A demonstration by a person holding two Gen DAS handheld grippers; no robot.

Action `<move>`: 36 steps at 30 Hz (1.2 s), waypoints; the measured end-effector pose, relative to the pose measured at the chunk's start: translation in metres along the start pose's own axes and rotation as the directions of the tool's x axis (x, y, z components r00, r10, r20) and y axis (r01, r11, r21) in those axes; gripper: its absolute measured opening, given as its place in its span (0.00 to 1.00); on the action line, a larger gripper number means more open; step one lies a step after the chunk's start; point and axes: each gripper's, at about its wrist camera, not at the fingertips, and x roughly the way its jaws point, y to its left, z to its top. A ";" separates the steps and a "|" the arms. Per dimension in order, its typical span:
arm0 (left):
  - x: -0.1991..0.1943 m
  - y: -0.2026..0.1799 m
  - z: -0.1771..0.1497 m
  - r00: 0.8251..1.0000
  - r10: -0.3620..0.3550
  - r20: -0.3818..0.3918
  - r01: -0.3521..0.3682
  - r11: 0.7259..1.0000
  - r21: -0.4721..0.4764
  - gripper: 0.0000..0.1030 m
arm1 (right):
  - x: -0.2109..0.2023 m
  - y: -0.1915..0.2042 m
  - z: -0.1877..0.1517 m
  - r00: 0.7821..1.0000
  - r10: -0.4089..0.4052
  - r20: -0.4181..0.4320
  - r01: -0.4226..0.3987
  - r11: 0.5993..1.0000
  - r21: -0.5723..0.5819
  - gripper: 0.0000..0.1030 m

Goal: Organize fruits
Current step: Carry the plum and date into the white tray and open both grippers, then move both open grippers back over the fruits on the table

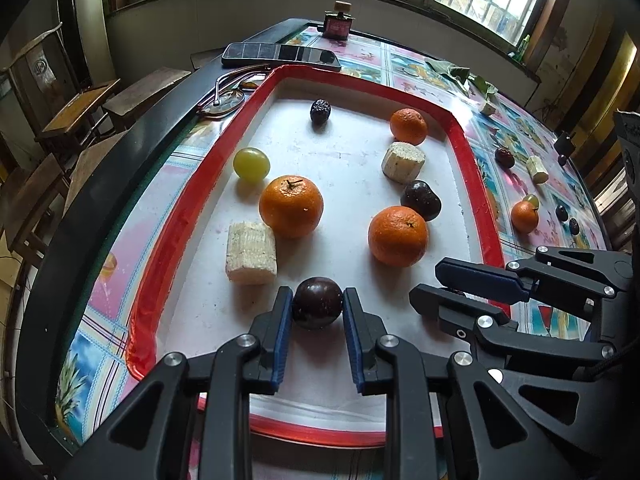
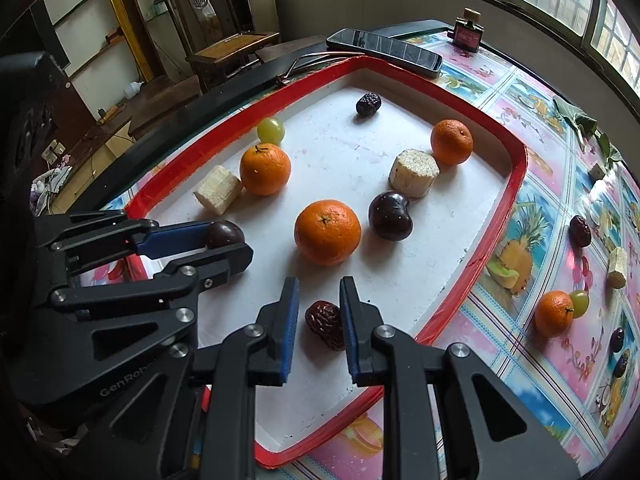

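A white tray with a red rim (image 1: 164, 240) (image 2: 516, 184) holds three oranges (image 1: 291, 206), a green grape (image 1: 251, 164), two pale cane pieces (image 1: 251, 253), a dark plum (image 1: 421, 199) and a dried date (image 1: 320, 111). My left gripper (image 1: 318, 309) (image 2: 224, 242) is low over the tray's near end, pads against a dark round plum (image 1: 317, 303). My right gripper (image 2: 319, 314) (image 1: 436, 280) is beside it over the tray, its blue pads around a wrinkled red date (image 2: 326, 323) that lies on the tray floor with a small gap on the left side.
On the patterned tablecloth right of the tray lie an orange with a grape (image 2: 554, 312), dates (image 2: 580, 231), a cane piece (image 2: 618, 266) and dark plums (image 2: 617, 339). A phone (image 1: 280, 55), glasses (image 1: 226, 98) and a small bottle (image 1: 339, 22) lie beyond the tray.
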 end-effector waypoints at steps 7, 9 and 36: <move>0.000 -0.002 0.000 1.000 0.015 0.001 -0.015 1.000 0.004 0.31 | 0.001 -0.002 0.000 1.000 -0.008 -0.007 0.008 1.000 0.003 0.22; -0.002 -0.003 0.000 1.000 0.023 0.005 -0.023 1.000 0.005 0.34 | 0.001 -0.004 -0.001 1.000 -0.010 -0.008 0.010 1.000 0.006 0.22; -0.050 -0.033 0.004 0.978 0.136 0.156 -0.135 0.991 -0.018 0.69 | -0.055 -0.036 -0.018 0.995 -0.039 0.092 0.029 0.994 0.104 0.58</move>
